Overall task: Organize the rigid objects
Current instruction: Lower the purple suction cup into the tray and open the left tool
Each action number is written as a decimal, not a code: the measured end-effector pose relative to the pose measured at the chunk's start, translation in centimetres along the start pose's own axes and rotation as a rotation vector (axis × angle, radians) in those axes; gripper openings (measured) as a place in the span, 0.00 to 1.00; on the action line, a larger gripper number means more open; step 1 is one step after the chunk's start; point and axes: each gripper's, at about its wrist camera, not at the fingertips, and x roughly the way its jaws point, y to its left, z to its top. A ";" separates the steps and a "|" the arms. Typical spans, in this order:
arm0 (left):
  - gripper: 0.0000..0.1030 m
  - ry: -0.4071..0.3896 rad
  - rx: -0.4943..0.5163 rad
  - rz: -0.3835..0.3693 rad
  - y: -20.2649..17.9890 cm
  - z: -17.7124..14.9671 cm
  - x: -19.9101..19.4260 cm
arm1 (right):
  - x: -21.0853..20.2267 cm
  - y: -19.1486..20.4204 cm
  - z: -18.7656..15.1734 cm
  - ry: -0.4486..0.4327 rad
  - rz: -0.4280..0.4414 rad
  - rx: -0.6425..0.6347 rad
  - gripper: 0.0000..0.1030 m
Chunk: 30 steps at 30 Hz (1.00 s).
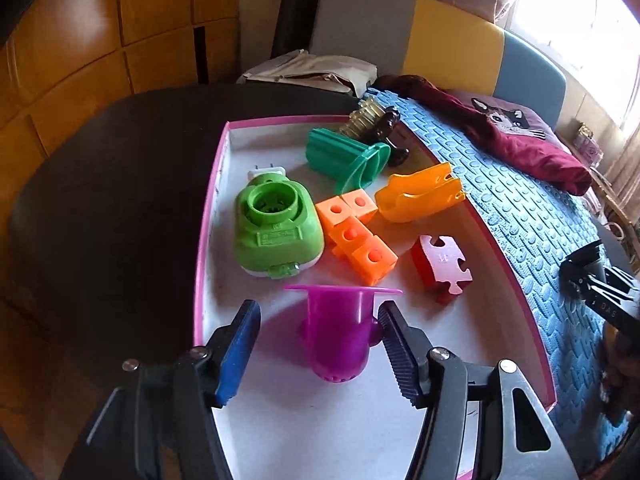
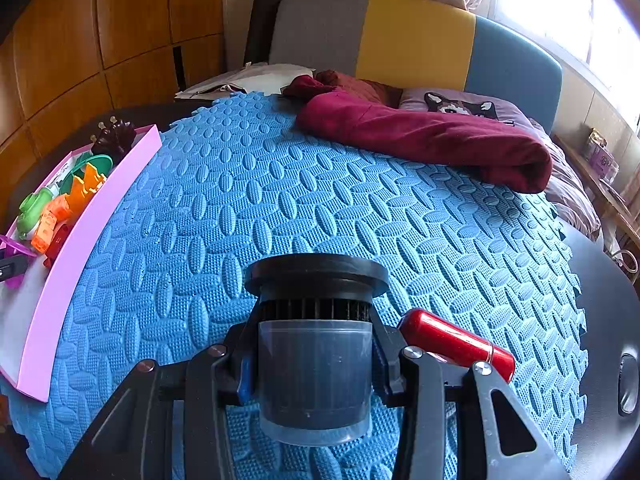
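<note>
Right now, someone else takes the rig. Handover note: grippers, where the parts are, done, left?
Left gripper: open, jaws either side of the purple funnel-shaped piece, which sits in the pink tray; pads not pressing on it.
Right gripper: shut on the dark cylindrical filter part, held over the blue foam mat.
In the tray: green round housing, orange cubes, red puzzle block, orange scoop piece, green funnel piece, dark brush.
Left: the filter part and the red cylinder on the mat by the right gripper are still outside the tray.
</note>
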 end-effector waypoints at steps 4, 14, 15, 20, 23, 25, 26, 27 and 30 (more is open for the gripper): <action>0.64 -0.037 0.004 0.027 0.1 0.0 -1.0 | 0.0 0.0 0.0 -0.001 -0.002 -0.002 0.42; 0.71 -0.092 0.000 0.039 0.2 -0.1 -3.1 | 0.0 0.1 0.0 -0.002 -0.008 -0.005 0.42; 0.71 -0.097 0.000 0.041 0.2 -0.1 -3.3 | 0.0 0.1 0.0 -0.002 -0.006 -0.003 0.42; 0.71 -0.127 -0.001 0.048 0.3 0.1 -4.3 | 0.0 0.1 0.0 -0.002 -0.007 -0.003 0.42; 0.72 -0.132 -0.005 0.047 0.5 0.2 -4.6 | 0.0 0.1 0.0 -0.003 -0.009 -0.005 0.42; 0.72 -0.136 -0.009 0.049 0.7 0.1 -4.7 | -0.1 0.2 0.0 -0.004 -0.017 -0.011 0.42; 0.72 -0.137 -0.011 0.049 0.8 0.1 -4.8 | -0.1 0.3 0.0 -0.006 -0.021 -0.014 0.42; 0.72 -0.137 -0.014 0.051 0.9 0.1 -4.9 | -0.1 0.3 0.0 -0.006 -0.023 -0.016 0.42; 0.72 -0.139 -0.024 0.052 1.2 0.1 -5.0 | -0.1 0.4 -0.1 -0.008 -0.028 -0.022 0.42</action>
